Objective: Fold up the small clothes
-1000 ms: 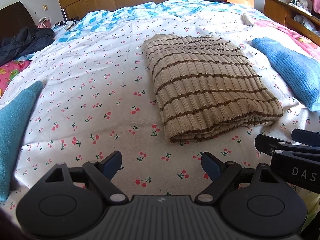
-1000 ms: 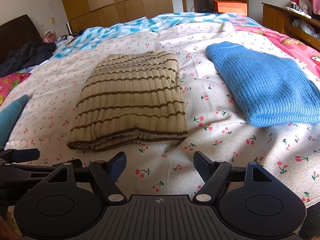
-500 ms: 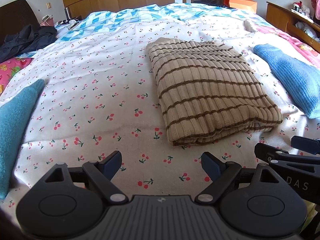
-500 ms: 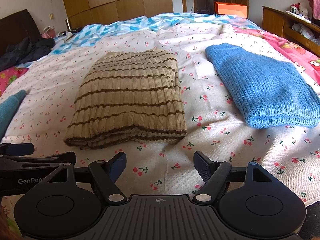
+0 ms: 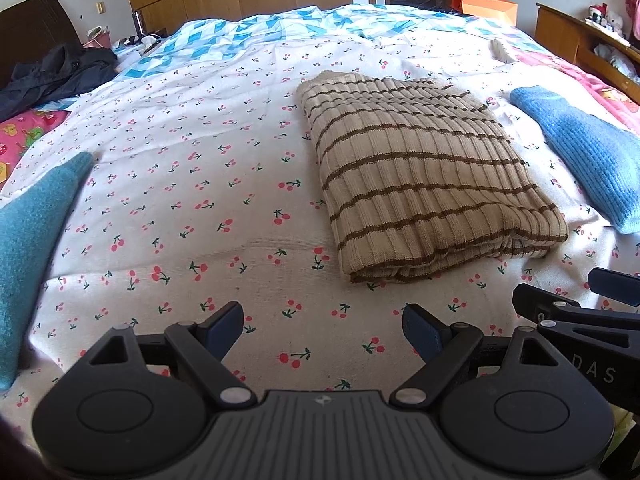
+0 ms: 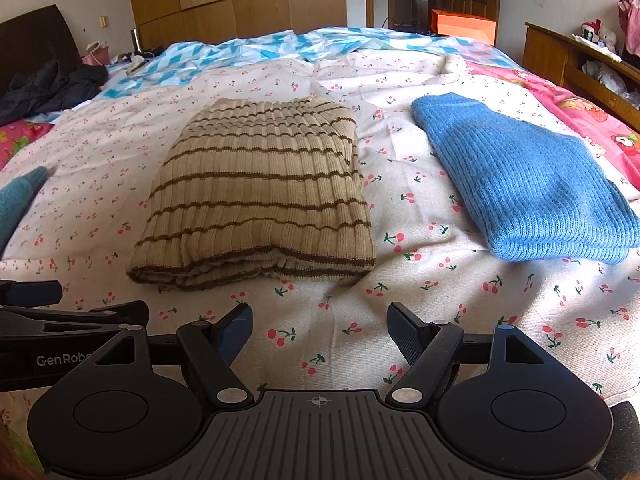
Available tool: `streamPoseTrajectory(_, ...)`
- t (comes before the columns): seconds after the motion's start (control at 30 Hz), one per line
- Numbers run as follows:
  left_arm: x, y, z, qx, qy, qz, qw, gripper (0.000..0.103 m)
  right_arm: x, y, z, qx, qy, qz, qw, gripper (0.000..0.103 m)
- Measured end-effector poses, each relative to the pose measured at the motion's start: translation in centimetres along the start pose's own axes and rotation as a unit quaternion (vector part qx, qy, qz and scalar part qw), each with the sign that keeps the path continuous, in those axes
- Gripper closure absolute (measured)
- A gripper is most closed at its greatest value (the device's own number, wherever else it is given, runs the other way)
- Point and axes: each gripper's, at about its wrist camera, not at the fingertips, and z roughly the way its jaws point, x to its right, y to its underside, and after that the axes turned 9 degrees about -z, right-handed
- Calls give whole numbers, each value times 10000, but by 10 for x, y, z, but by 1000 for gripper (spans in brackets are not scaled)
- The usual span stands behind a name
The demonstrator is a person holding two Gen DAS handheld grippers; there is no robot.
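Observation:
A beige knit with brown stripes (image 5: 420,172) (image 6: 260,196) lies folded into a rectangle on the cherry-print bed sheet (image 5: 192,184) (image 6: 420,280). Right of it rests a folded blue knit (image 5: 584,148) (image 6: 524,184). A teal knit (image 5: 28,236) (image 6: 16,200) lies at the left. My left gripper (image 5: 323,326) hovers open over bare sheet, short of the beige knit's near left corner. My right gripper (image 6: 320,326) is open too, just in front of the beige knit's near edge. Neither holds anything. Each gripper's side shows in the other's view.
A blue-and-white patterned quilt (image 6: 256,50) covers the far end of the bed. Dark clothing (image 5: 56,72) is heaped at the far left. Pink bedding (image 6: 560,96) runs along the right side. Wooden wardrobes (image 6: 240,0) and a wooden shelf unit (image 6: 580,60) stand beyond.
Both views have drifted slightly, so the beige knit sits a little lower and closer in the frames. The garments lie as before and both grippers remain open.

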Motion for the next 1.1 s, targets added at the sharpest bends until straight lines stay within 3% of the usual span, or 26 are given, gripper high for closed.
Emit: streamPoseTrajectory(1.1,0,2,0,-41,-32,-89,9999,12,1,0,0,-23,15,-3,10000,28)
